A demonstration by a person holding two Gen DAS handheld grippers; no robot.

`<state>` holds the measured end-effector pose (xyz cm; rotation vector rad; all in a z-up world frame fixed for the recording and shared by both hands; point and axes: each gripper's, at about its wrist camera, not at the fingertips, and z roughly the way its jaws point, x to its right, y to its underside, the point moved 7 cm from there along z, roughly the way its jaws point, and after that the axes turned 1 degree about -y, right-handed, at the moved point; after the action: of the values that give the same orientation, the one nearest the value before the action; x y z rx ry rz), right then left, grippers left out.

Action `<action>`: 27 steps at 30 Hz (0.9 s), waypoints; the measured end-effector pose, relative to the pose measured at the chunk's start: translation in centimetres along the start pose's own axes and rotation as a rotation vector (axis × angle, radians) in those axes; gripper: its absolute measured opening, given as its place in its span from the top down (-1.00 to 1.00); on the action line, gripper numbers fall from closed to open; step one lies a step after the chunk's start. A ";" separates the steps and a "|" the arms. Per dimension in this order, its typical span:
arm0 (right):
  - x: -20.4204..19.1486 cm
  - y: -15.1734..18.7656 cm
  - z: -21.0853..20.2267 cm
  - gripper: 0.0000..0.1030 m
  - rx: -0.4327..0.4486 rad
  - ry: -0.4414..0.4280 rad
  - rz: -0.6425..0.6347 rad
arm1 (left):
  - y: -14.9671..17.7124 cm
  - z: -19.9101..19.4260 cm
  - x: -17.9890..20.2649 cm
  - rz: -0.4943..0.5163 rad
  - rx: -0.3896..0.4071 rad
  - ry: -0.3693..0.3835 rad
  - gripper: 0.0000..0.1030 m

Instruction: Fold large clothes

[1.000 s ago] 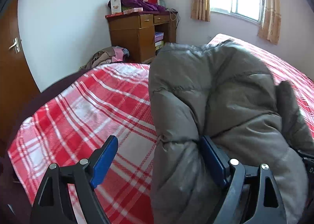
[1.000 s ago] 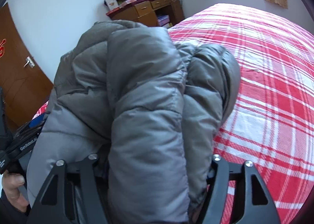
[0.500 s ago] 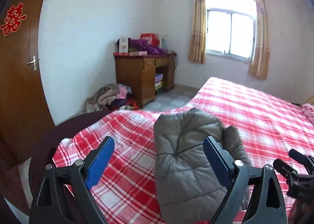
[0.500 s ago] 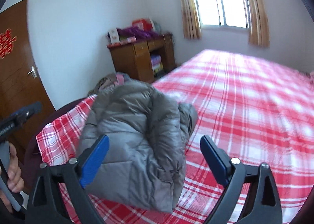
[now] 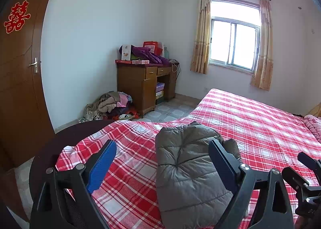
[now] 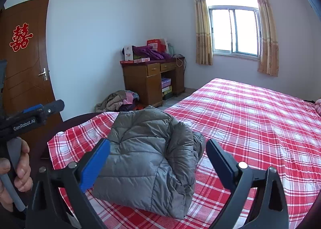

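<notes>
A grey puffer jacket point(image 5: 186, 170) lies folded into a compact bundle on the red-and-white plaid bed point(image 5: 250, 120), near its foot corner. It also shows in the right wrist view point(image 6: 148, 158). My left gripper point(image 5: 160, 163) is open and empty, held above and behind the jacket. My right gripper point(image 6: 158, 160) is open and empty, also raised clear of the jacket. The left gripper's body point(image 6: 30, 116) shows at the left of the right wrist view, in a hand.
A wooden desk point(image 5: 144, 82) with boxes and purple clothes stands by the far wall. A pile of clothes point(image 5: 112, 106) lies on the floor beside it. A brown door point(image 5: 18, 80) is at left, a curtained window point(image 5: 234, 46) at the back.
Both grippers let go of the jacket and drew back and up. The jacket, which filled both views a second ago, now lies folded on the bed below them.
</notes>
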<state>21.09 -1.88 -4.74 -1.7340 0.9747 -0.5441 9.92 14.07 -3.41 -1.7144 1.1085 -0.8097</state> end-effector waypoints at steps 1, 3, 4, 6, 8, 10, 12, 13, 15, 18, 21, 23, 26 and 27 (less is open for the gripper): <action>0.0 0.0 -0.2 -0.91 0.005 -0.002 0.001 | 0.0 0.0 -0.1 0.001 -0.001 -0.001 -0.81; 0.0 0.0 -0.1 -0.91 0.010 -0.004 0.002 | 0.1 0.1 0.0 0.004 -0.002 -0.003 -0.81; 0.0 0.0 -0.2 -0.92 0.010 -0.005 0.002 | 0.1 0.1 0.1 0.005 -0.004 -0.003 -0.81; 0.1 0.1 -0.1 -0.92 0.006 -0.003 0.007 | 0.2 0.1 0.1 0.007 -0.005 -0.001 -0.81; 0.1 0.2 0.0 -0.92 0.003 -0.005 0.009 | 0.3 0.2 0.2 0.012 -0.005 0.000 -0.81; 0.2 0.3 0.0 -0.92 0.001 -0.004 0.011 | 0.4 0.2 0.4 0.019 -0.007 -0.001 -0.81; 0.2 0.3 -0.1 -0.92 0.001 -0.005 0.013 | 0.4 0.2 0.5 0.022 -0.008 -0.001 -0.81; 0.2 0.3 -0.2 -0.92 0.002 -0.005 0.013 | 0.5 0.2 0.5 0.023 -0.008 -0.001 -0.81; 0.2 0.3 -0.2 -0.92 0.002 -0.004 0.013 | 0.5 0.2 0.6 0.023 -0.008 0.000 -0.81; 0.1 0.2 -0.3 -0.92 0.007 -0.005 0.012 | 0.5 0.3 0.6 0.023 -0.008 -0.001 -0.81; 0.2 0.2 -0.2 -0.92 0.006 -0.007 0.013 | 0.5 0.3 0.6 0.024 -0.010 -0.002 -0.81; 0.1 0.1 -0.2 -0.92 0.007 -0.007 0.013 | 0.6 0.3 0.7 0.025 -0.011 0.000 -0.81; 0.2 0.1 -0.2 -0.92 0.006 -0.008 0.013 | 0.6 0.3 0.8 0.028 -0.012 -0.001 -0.81; 0.2 0.2 -0.2 -0.92 0.007 -0.008 0.012 | 0.6 0.3 0.9 0.029 -0.012 0.000 -0.81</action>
<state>20.95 -2.17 -4.81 -1.7221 0.9762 -0.5310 10.30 13.26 -4.08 -1.7047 1.1375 -0.7867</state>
